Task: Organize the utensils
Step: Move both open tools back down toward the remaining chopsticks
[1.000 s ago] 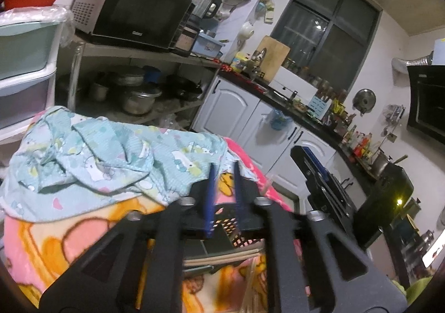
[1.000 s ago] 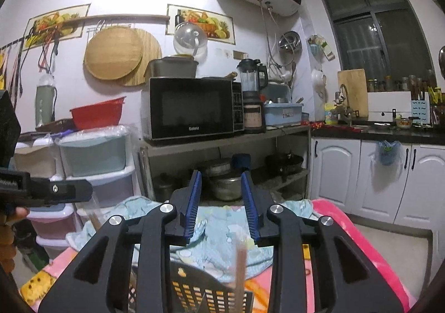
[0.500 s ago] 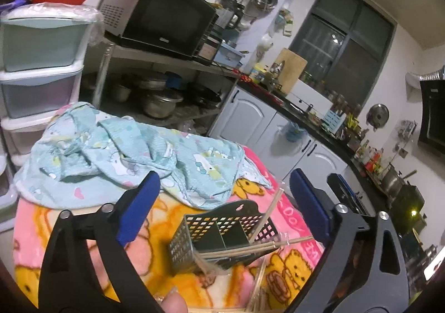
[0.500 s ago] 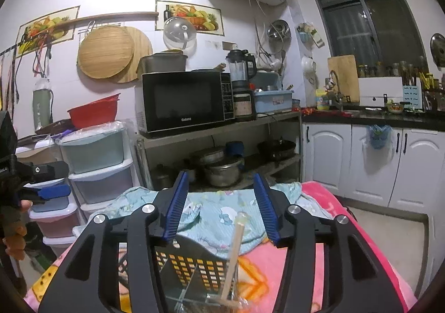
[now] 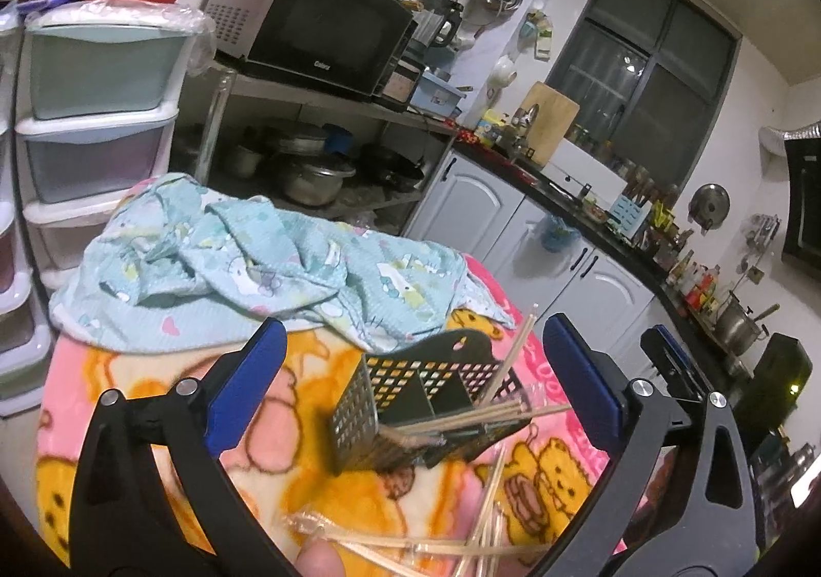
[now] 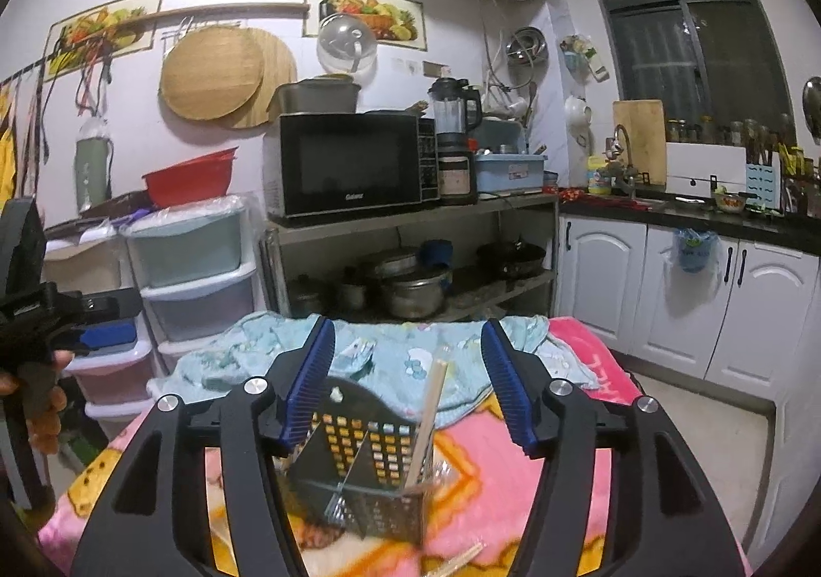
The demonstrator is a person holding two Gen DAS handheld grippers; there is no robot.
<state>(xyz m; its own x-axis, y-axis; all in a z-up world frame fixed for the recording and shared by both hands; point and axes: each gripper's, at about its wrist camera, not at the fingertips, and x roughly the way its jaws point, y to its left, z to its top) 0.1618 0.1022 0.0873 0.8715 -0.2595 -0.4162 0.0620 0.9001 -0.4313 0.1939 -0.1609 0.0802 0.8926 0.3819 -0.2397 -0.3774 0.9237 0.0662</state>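
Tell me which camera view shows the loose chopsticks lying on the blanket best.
The left wrist view: the loose chopsticks lie scattered on the blanket in front of the utensil basket. The right wrist view shows only a few tips at its bottom edge.

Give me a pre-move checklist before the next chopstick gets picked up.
1. Left hand-held gripper open, holding nothing: ok.
2. Right hand-held gripper open, holding nothing: ok.
3. Utensil basket upright: not ok, it looks tilted.
4. Chopsticks in basket seated: not ok, several lie across the rim.
5. Loose chopsticks reachable on the blanket: ok.
6. Free compartment in the basket: cannot tell.
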